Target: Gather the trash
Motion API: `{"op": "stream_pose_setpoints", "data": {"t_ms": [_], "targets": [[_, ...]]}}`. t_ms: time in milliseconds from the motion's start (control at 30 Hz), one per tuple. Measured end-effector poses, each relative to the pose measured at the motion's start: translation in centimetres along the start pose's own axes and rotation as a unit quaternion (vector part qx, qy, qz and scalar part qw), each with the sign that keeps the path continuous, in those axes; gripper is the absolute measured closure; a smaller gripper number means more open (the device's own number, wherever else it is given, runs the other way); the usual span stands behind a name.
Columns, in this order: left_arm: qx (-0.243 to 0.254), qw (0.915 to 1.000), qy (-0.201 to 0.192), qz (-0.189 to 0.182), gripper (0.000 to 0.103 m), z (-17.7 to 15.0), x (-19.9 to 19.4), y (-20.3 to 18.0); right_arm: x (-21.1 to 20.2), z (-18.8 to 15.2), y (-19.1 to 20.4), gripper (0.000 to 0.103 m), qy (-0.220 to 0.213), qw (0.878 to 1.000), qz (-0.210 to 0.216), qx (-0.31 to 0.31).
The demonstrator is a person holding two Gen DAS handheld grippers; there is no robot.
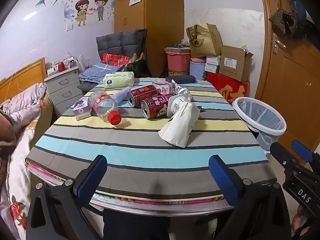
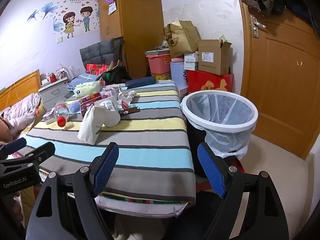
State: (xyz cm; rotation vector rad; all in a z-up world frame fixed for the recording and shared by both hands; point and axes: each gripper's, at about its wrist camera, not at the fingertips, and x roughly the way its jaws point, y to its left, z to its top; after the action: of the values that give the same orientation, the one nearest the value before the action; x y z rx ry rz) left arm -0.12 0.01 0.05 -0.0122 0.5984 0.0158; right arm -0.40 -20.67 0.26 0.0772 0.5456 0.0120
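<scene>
Trash lies on a striped tablecloth: a crushed clear bottle with a red cap, two red cans, a small carton, a white paper bag and a white cup. A white bin with a plastic liner stands off the table's right edge. My left gripper hovers open over the near table edge, nothing between its blue pads. My right gripper is open too, above the table's near right corner, its jaws empty. In the right wrist view the bag and bottle lie left of centre.
A tissue pack and a dark glasses case lie at the table's far end. A bed runs along the left, stacked boxes and a pink tub stand behind the table, and a wooden door is at right.
</scene>
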Motion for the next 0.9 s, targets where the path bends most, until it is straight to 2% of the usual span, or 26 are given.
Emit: {"op": "stream_pose_setpoints", "data": {"t_ms": [267, 333, 900], "targets": [[-0.007, 1.0000, -0.001, 0.005, 0.000, -0.3, -1.2, 0.3, 0.0, 0.1, 0.0, 0.020, 0.000, 1.000, 0.000, 0.002], [-0.004, 1.0000, 0.008, 0.002, 0.000, 0.0, 0.1, 0.3, -0.1, 0.0, 0.1, 0.020, 0.001, 1.000, -0.001, 0.003], [0.000, 1.0000, 0.009, 0.001, 0.000, 0.0, -0.1, 0.0, -0.3, 0.1, 0.2, 0.020, -0.001, 1.000, -0.010, 0.000]]}}
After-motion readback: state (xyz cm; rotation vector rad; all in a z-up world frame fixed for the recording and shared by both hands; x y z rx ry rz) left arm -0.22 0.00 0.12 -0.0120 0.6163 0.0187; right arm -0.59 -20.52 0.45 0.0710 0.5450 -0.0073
